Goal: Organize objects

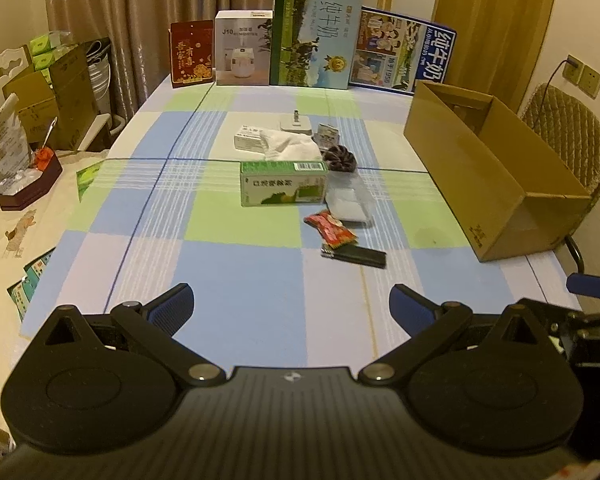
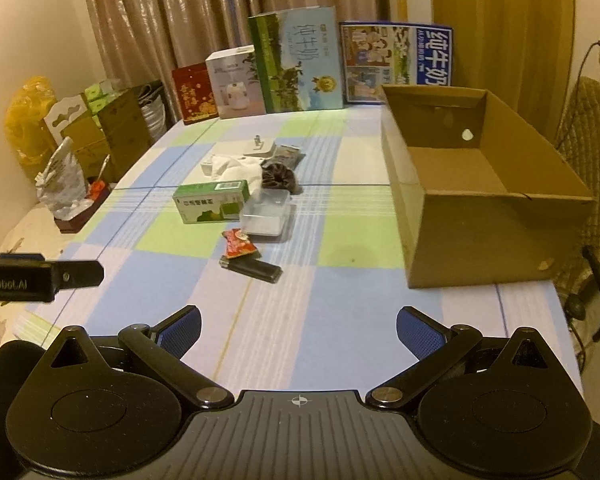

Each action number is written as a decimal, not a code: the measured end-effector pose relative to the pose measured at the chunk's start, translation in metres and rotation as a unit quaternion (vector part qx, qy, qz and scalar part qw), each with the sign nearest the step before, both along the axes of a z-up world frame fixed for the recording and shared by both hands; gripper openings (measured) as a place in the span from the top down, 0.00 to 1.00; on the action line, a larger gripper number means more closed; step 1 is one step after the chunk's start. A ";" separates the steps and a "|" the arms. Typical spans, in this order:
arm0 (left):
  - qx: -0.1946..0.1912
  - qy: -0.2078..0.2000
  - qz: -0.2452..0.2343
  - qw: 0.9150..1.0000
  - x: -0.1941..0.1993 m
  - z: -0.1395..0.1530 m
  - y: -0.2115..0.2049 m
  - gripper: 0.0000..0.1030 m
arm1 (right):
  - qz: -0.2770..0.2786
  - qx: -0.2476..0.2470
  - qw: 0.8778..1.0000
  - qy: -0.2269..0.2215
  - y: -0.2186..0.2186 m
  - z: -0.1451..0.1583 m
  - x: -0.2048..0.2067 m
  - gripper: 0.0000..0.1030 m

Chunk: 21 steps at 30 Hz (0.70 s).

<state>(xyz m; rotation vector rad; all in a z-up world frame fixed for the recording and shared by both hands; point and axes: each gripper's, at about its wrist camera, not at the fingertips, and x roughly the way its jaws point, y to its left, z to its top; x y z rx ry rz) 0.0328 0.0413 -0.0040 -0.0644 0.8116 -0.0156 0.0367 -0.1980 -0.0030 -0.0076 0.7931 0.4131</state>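
My right gripper (image 2: 298, 330) hangs spread and empty at lower frame, the flat black rectangular bar (image 2: 252, 268) lying mid-frame beside the open brown cardboard box (image 2: 499, 236); it looks stiff, light, best pinched across its narrow sides.

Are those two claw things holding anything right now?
No. The left gripper and the right gripper are both open and empty, above the checked tablecloth, short of the black lighter and other clutter.
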 end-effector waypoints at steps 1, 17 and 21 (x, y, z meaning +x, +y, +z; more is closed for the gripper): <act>0.001 -0.001 0.000 1.000 0.004 0.000 0.002 0.01 | 0.001 0.000 1.000 0.000 0.002 -0.002 0.003 0.02; -0.004 0.028 -0.021 0.999 0.098 -0.040 0.027 0.01 | 0.119 -0.040 0.992 0.017 0.066 -0.072 0.084 0.31; -0.007 0.037 -0.028 0.999 0.124 -0.056 0.028 0.01 | 0.155 -0.065 0.986 0.014 0.082 -0.096 0.108 0.37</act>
